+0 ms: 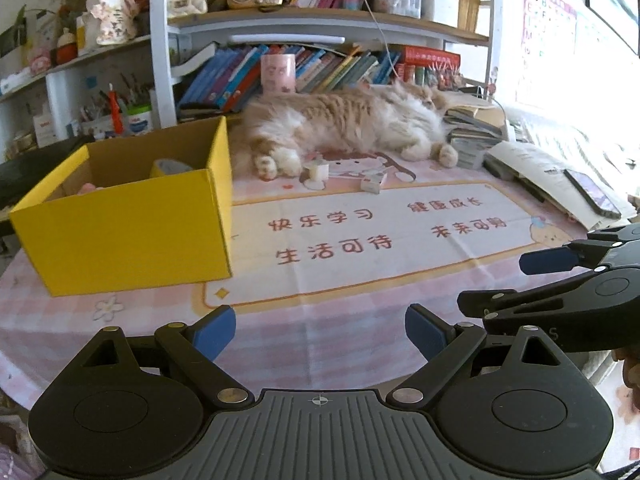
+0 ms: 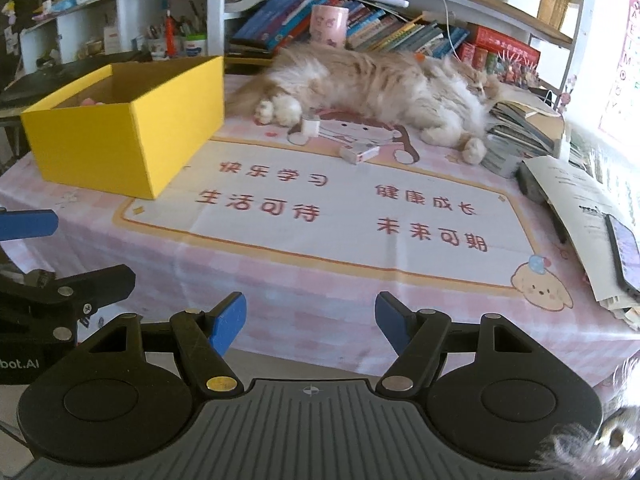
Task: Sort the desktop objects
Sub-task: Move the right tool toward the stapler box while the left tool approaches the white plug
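A yellow cardboard box (image 1: 120, 232) (image 2: 132, 140) stands open at the left of the pink desk mat (image 1: 360, 280). Inside it lie a grey and yellow roll (image 1: 172, 166) and something pink (image 1: 88, 189). A small white cube-shaped item (image 1: 316, 170) (image 2: 308, 126) and a flat white box (image 1: 372, 183) (image 2: 360, 154) lie on the mat by the cat's paws. My left gripper (image 1: 320, 332) hovers open over the near edge, holding nothing. My right gripper (image 2: 311, 324) is beside it on the right, also open with nothing between its fingers.
A fluffy orange and white cat (image 1: 348, 120) (image 2: 380, 84) lies across the back of the desk. At the right edge a phone (image 1: 592, 194) rests on papers, with stacked books (image 1: 472, 132) behind. Shelves of books and a pink cup (image 1: 278, 74) are behind the cat.
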`<state>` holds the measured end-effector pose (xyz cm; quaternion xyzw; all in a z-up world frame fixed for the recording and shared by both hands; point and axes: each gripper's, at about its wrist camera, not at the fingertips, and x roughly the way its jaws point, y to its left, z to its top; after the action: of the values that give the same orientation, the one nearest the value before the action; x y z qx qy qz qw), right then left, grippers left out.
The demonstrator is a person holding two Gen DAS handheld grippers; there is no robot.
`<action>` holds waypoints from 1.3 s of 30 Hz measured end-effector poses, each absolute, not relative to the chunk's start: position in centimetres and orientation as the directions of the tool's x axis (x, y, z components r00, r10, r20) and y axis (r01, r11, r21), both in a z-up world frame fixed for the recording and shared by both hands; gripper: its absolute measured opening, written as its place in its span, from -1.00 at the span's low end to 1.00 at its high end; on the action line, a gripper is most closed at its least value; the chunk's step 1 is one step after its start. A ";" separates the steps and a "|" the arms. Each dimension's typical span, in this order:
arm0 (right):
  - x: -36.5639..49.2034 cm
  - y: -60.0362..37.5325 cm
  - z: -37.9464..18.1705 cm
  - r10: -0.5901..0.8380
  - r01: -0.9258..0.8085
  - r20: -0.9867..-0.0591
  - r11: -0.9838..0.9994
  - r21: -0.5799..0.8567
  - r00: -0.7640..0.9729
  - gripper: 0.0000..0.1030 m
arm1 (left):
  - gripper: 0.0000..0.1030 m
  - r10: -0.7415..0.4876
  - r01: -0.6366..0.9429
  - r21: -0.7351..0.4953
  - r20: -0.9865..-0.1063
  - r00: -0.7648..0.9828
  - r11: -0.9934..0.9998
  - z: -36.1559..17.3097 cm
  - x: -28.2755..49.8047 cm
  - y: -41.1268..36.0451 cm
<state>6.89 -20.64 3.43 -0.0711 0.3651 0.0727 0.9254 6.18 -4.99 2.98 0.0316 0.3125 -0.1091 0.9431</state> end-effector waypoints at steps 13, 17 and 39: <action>12.6 -25.2 2.9 0.065 -0.158 -0.718 0.985 -0.064 0.693 0.34 | 0.83 -0.197 0.220 -0.038 -0.611 0.767 0.975 2.6 12.6 -9.1; 14.8 -26.8 3.0 0.067 -0.150 -0.718 0.987 -0.052 0.693 0.34 | 0.83 -0.191 0.216 -0.032 -0.604 0.774 0.976 3.0 14.9 -10.6; 28.5 -28.0 0.9 0.246 -0.363 -0.711 0.932 -0.013 0.659 0.51 | 0.83 0.003 0.029 0.045 -0.585 0.811 0.999 5.7 23.4 -12.7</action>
<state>28.49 -28.01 0.89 -0.0772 0.3776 0.1676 0.9074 23.41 -12.66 5.74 0.0259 0.3072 -0.0070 0.9513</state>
